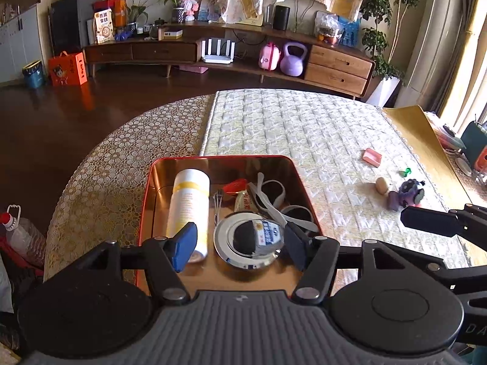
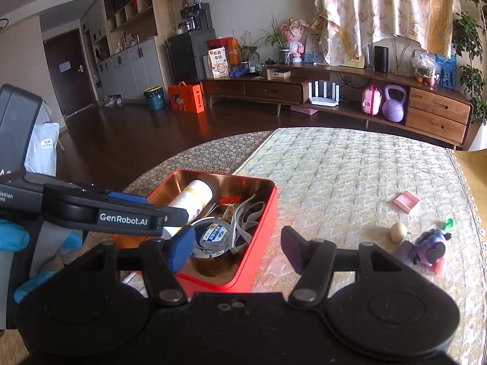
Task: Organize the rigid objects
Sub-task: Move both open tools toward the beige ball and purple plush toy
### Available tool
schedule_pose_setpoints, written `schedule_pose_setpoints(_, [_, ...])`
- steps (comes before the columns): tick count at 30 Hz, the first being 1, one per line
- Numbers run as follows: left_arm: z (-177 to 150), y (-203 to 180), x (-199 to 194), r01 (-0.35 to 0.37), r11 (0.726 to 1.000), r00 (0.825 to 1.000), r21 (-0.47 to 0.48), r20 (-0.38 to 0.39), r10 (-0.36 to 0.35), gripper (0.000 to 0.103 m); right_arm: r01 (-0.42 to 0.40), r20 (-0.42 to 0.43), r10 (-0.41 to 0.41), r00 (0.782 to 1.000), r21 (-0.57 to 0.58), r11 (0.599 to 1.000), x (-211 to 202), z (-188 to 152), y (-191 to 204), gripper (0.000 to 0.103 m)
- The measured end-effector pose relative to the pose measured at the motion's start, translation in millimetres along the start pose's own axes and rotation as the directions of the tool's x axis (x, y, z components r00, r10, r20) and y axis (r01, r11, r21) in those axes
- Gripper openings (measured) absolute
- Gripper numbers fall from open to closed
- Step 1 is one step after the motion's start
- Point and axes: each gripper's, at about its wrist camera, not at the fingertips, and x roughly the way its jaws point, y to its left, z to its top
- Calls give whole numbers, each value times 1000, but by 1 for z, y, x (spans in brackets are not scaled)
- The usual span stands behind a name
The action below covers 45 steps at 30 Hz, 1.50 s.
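A red tin box [image 1: 146, 200] with a gold inside sits on the table; it also shows in the right wrist view [image 2: 258, 237]. In it lie a white and yellow bottle [image 1: 188, 206], a shiny round lid with a label [image 1: 248, 240], white straps [image 1: 271, 200] and a small wrapped sweet [image 1: 242, 202]. My left gripper [image 1: 240, 246] is open and empty, low over the box's near end. My right gripper [image 2: 237, 249] is open and empty, just right of the box. On the mat to the right lie a pink block [image 2: 406, 201], a beige egg [image 2: 398, 231], a purple toy [image 2: 427, 246] and a green pin [image 2: 447, 223].
A quilted mat [image 1: 304, 130] covers the round table over a lace cloth [image 1: 115, 158]. A plastic bottle [image 1: 21, 234] stands off the table's left edge. A yellow cloth [image 1: 420, 133] lies at the table's far right. A wooden sideboard [image 1: 231, 48] stands across the floor.
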Motion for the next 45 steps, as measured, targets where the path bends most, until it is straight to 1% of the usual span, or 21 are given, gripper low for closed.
schedule_pose_setpoints(2, [-4, -7, -9, 8, 1000, 1000, 1, 7, -8, 63, -1, 10, 0, 1000, 13, 1000, -9, -3, -2, 66])
schedule_pose_setpoints(4, [-6, -13, -16, 20, 1000, 1000, -4, 14, -20, 63, -1, 19, 1, 1000, 25, 1000, -19, -6, -6, 73])
schedule_pose_setpoints(6, [-10, -21, -25, 33, 999, 999, -3, 27, -33, 63, 2, 31, -3, 1000, 32, 999, -29, -11, -10, 77])
schedule_pose_setpoints(10, [-17, -41, -40, 55, 998, 997, 24, 46, -56, 72, 20, 49, -21, 999, 34, 999, -48, -21, -20, 83])
schedule_pose_setpoints(14, [-21, -62, -50, 81, 996, 995, 38, 54, -83, 73, 33, 69, -37, 997, 57, 998, -67, -29, -33, 88])
schedule_pose_setpoints(17, [-23, -76, -53, 94, 995, 994, 40, 59, -96, 80, 45, 84, -51, 995, 78, 996, -81, -35, -45, 92])
schedule_pose_setpoints(20, [-24, -90, -54, 100, 994, 993, 50, 62, -103, 81, 57, 99, -67, 993, 94, 994, -92, -40, -56, 96])
schedule_pose_setpoints(22, [-25, -100, -53, 95, 994, 993, 61, 63, -98, 81, 74, 105, -84, 991, 95, 993, -99, -46, -63, 102])
schedule_pose_setpoints(27, [-25, -122, -44, 57, 995, 996, 80, 65, -62, 85, 112, 99, -121, 988, 98, 989, -108, -54, -82, 103])
schedule_pose_setpoints(31, [-21, -134, -34, 74, 994, 996, 80, 48, -78, 85, 139, 96, -149, 984, 106, 985, -112, -58, -100, 103])
schedule_pose_setpoints(38, [-5, -158, -6, 117, 989, 992, 89, 30, -120, 85, 168, 90, -178, 980, 113, 979, -109, -60, -132, 103])
schedule_pose_setpoints(45, [19, -172, 39, 108, 992, 994, 58, -17, -108, 85, 183, 63, -189, 980, 84, 979, -87, -61, -154, 102])
